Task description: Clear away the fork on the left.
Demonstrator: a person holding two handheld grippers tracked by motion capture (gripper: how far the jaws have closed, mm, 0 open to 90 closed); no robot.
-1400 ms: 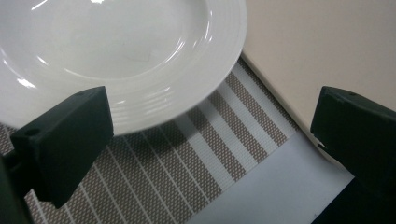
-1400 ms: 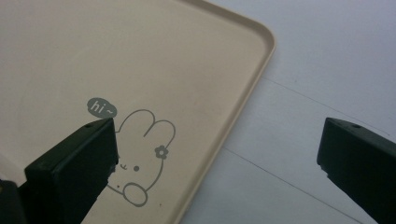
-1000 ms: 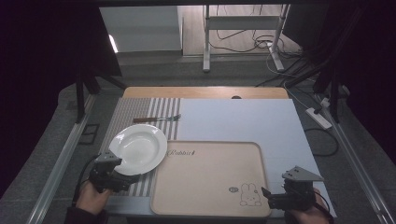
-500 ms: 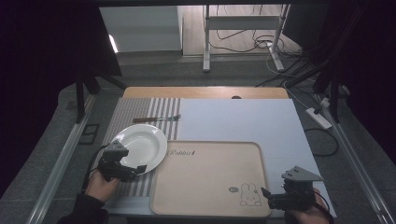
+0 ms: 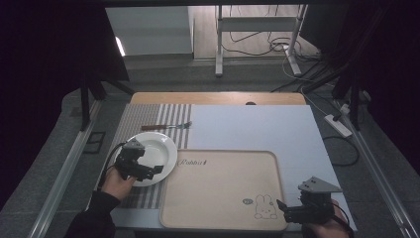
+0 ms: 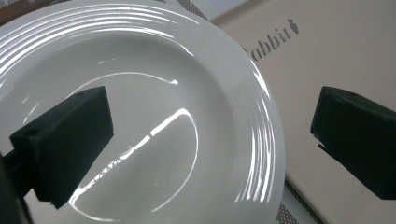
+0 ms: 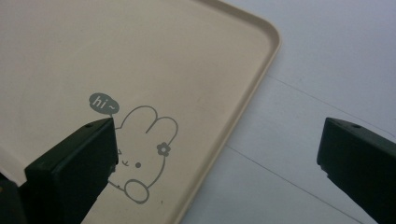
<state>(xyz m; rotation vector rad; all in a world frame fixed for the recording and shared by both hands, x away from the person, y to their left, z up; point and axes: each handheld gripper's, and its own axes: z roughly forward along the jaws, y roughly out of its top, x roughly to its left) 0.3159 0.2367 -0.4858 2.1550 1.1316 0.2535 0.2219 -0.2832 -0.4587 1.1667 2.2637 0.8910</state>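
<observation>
Left tool [image 5: 151,170] — jaws wide apart, holding nothing — straddles the near rim of the plate [image 6: 154,116], apparently to grip it, while the right tool [image 5: 287,208], equally wide, idles over the tray [image 7: 140,56] corner.

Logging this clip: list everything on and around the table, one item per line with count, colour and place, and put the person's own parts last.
Plate: 1, white, on the striped mat, left of the tray.
Fork: 1, brown handle, on the mat beyond the plate.
Tray: 1, beige, rabbit print, near centre.
Striped mat: 1, grey and white, left side.
Power strip: 1, white, floor at right.
Left gripper: 1, black, open over the plate.
Right gripper: 1, black, open at the tray's near right corner.
</observation>
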